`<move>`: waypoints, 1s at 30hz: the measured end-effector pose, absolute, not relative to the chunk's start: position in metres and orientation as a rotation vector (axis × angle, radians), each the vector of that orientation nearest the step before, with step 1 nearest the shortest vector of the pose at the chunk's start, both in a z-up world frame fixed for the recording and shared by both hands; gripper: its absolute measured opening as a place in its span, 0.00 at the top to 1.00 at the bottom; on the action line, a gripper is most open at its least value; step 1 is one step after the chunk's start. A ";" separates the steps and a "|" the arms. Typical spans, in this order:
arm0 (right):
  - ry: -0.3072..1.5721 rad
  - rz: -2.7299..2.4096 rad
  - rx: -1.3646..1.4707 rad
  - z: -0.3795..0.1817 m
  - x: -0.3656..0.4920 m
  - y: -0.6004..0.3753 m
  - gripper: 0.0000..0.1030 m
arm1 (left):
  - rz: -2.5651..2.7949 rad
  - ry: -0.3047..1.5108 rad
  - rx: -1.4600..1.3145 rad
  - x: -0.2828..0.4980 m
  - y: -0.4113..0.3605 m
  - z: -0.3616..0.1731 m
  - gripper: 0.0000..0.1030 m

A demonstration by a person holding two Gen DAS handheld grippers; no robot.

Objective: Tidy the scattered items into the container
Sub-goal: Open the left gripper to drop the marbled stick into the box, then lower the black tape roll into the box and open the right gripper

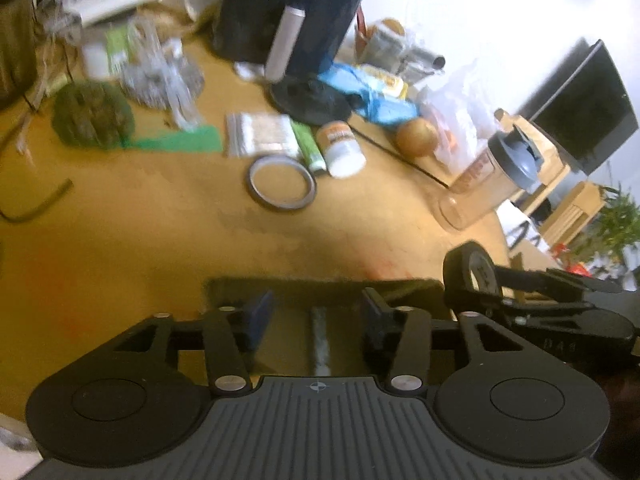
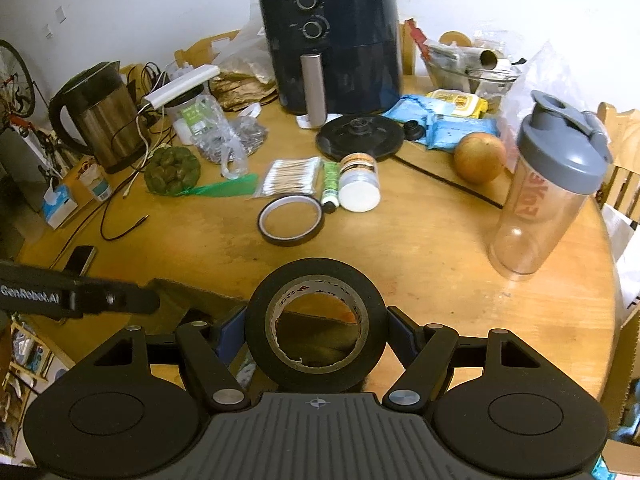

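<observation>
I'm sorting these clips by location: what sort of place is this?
Most likely a lived-in home dining or kitchen table: an air fryer and electric kettle stand at the back, and a bicycle leans by the wall.

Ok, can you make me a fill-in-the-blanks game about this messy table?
1. The right gripper holds a roll of black ____.
2. The left gripper is open and holds ____.
3. The shaker bottle has a ____ lid.
4. The cotton swabs lie in a clear ____.

Missing words: tape; nothing; grey; bag
</observation>
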State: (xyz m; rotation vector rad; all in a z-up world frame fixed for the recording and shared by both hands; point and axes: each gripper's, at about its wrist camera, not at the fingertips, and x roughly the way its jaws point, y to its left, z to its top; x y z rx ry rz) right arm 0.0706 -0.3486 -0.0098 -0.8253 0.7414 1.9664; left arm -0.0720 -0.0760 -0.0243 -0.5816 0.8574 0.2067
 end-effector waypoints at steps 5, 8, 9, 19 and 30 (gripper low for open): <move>0.754 1.997 -0.854 -0.014 0.057 -0.350 0.27 | 0.254 0.841 -0.513 -0.077 -0.074 -0.017 0.51; 0.755 2.023 -0.876 -0.016 0.048 -0.351 0.27 | 0.289 0.839 -0.478 -0.081 -0.073 -0.016 0.50; 0.754 2.034 -0.883 -0.017 0.044 -0.351 0.27 | 0.300 0.838 -0.470 -0.083 -0.072 -0.015 0.50; 0.766 2.121 -0.961 -0.025 0.012 -0.350 0.27 | 0.401 0.801 -0.425 -0.098 -0.060 -0.007 0.24; 0.791 2.144 -1.071 -0.046 -0.012 -0.343 0.27 | 0.449 0.815 -0.459 -0.110 -0.048 -0.012 0.24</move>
